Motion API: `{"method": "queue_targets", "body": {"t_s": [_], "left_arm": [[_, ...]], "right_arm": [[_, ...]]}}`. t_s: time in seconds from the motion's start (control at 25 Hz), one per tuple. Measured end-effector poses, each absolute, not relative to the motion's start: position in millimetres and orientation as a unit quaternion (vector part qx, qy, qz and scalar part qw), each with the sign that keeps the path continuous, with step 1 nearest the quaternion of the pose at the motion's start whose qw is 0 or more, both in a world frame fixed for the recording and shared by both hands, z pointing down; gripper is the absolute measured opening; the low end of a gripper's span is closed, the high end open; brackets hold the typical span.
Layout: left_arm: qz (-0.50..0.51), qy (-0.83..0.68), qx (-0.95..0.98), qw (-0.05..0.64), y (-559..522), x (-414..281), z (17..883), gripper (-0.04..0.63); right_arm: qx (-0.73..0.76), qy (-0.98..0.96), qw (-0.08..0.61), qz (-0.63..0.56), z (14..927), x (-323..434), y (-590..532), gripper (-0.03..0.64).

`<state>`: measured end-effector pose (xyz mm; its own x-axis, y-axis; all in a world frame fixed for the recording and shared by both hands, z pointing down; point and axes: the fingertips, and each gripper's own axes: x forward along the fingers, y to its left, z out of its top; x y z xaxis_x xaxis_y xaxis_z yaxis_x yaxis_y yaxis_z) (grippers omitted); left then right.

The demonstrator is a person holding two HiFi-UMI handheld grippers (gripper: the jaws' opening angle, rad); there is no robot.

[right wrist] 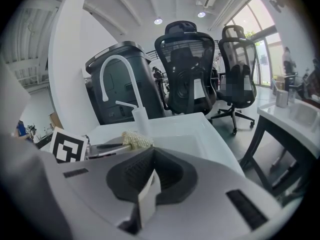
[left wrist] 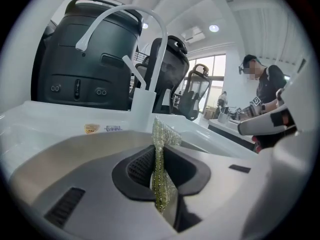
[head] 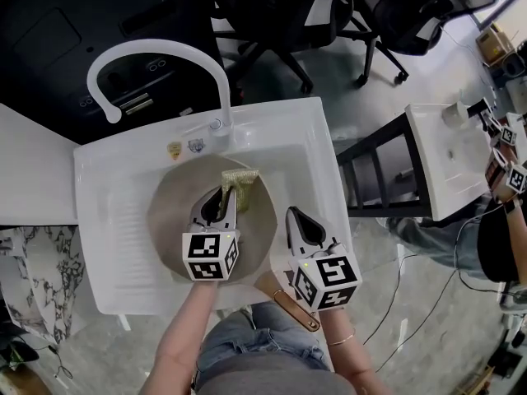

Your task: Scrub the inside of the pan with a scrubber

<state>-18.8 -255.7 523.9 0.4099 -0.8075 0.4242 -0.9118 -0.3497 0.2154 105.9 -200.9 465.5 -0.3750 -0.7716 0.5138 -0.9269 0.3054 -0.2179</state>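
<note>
A round grey-tan pan [head: 171,212] lies in the white sink [head: 306,142], its copper-brown handle [head: 292,307] pointing toward me. My left gripper [head: 224,196] hovers over the pan's middle, shut on a yellow-green scrubber [head: 240,178] that sticks out past its tips. In the left gripper view the scrubber [left wrist: 161,154] stands pinched upright between the jaws. My right gripper [head: 295,218] is at the pan's right rim near the handle. Its jaws are closed on a thin pale edge [right wrist: 148,186] that looks like the pan's rim. The scrubber [right wrist: 137,140] also shows in the right gripper view.
A white curved faucet [head: 156,56] arches over the sink's back. A ribbed drainboard [head: 115,245] lies left of the pan. Black office chairs [head: 288,23] stand behind. Another person with grippers works at a second white sink [head: 445,151] on the right.
</note>
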Motion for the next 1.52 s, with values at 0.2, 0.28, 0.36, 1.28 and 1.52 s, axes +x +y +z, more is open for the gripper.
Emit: {"method": "queue_targets", "body": {"t_s": [0.2,0.28,0.36,1.28,1.52], "left_arm": [[0.127,-0.557,0.795,0.206,-269,-30,533,0.061],[0.13,-0.564,0.789,0.206,-274,-36,535,0.061],[0.135,-0.57,0.784,0.205,-280,-42,536,0.06],[0.165,-0.673,0.692,0.203,-276,-141,523,0.06],[0.142,-0.655,0.712,0.21,-251,-140,503,0.06]], "right_arm": [[0.534,-0.791,0.164,0.247,469,106,-205,0.009],[0.534,-0.792,0.166,0.247,469,104,-207,0.009],[0.532,-0.792,0.168,0.247,470,101,-208,0.009],[0.522,-0.806,0.179,0.215,451,80,-195,0.009],[0.52,-0.812,0.174,0.201,441,75,-188,0.009]]}}
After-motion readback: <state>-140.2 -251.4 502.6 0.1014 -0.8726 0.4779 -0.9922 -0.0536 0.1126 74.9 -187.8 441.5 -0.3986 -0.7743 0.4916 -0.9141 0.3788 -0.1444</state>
